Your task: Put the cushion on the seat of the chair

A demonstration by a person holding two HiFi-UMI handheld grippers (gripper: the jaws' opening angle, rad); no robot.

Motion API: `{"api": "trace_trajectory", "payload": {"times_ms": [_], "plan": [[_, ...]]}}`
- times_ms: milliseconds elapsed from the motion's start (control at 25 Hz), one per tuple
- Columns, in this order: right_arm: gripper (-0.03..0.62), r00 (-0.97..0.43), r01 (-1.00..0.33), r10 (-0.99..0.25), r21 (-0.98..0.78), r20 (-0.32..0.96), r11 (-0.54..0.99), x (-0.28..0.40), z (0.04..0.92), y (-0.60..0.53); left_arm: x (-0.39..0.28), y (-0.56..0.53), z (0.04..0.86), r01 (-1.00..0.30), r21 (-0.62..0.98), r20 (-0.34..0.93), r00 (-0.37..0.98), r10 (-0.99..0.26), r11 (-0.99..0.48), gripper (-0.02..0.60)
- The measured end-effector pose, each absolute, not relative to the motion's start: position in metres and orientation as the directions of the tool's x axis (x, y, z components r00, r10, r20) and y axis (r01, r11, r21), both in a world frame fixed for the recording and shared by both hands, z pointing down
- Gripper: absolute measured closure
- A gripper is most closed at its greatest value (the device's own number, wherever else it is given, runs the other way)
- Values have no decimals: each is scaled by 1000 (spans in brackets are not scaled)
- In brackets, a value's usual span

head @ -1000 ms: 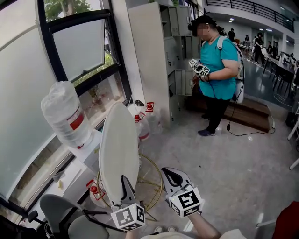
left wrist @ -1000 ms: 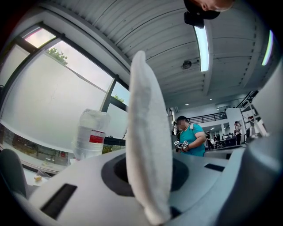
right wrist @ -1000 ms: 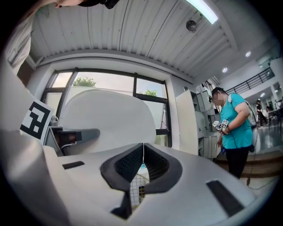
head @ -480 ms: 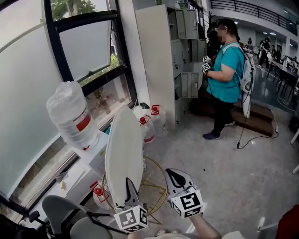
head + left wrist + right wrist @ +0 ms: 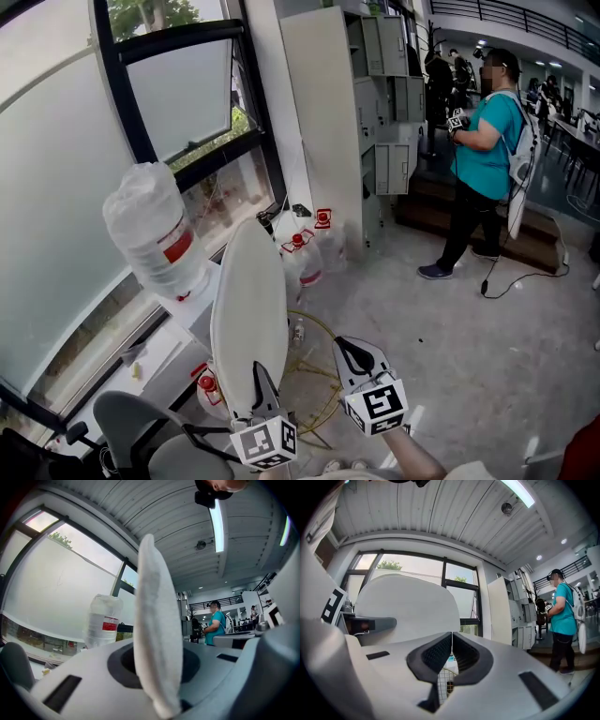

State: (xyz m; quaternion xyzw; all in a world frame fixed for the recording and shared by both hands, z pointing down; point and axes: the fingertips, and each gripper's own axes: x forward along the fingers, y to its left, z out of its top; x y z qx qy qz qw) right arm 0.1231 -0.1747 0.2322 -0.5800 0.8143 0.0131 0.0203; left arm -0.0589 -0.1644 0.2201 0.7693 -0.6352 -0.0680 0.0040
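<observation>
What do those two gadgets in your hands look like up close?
Both the left gripper and right gripper are smooth light grey shells with black textured tongs. Each carries a white cube printed with black square markers.

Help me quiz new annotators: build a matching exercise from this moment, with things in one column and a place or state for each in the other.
1 cushion
2 water jug
3 right tongs
4 person in teal top

A shut, empty
B standing near the lockers
C on the dispenser beside the window
D gripped upright by the left tongs

Pairs: 1-D, 2-C, 3-A, 4-B
</observation>
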Motion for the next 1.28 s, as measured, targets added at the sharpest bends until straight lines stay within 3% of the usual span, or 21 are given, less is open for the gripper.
{"api": "trace_trajectory", "payload": {"times_ms": [520,960,1280], "plan": [[576,-389,-921,-921,28,-29,388,107,259,-182,-74,-177,244,-982,34,-55,183,-982,-185,524],[576,-513,-851,-845,42,149,524,68,389,-186,-77,-188,389,-976,20,98,219,-971,-218,525],[576,-488,-864,-857,48,166,501,58,494,-208,-88,-198,497,-975,33,133,224,-966,-221,525]]}}
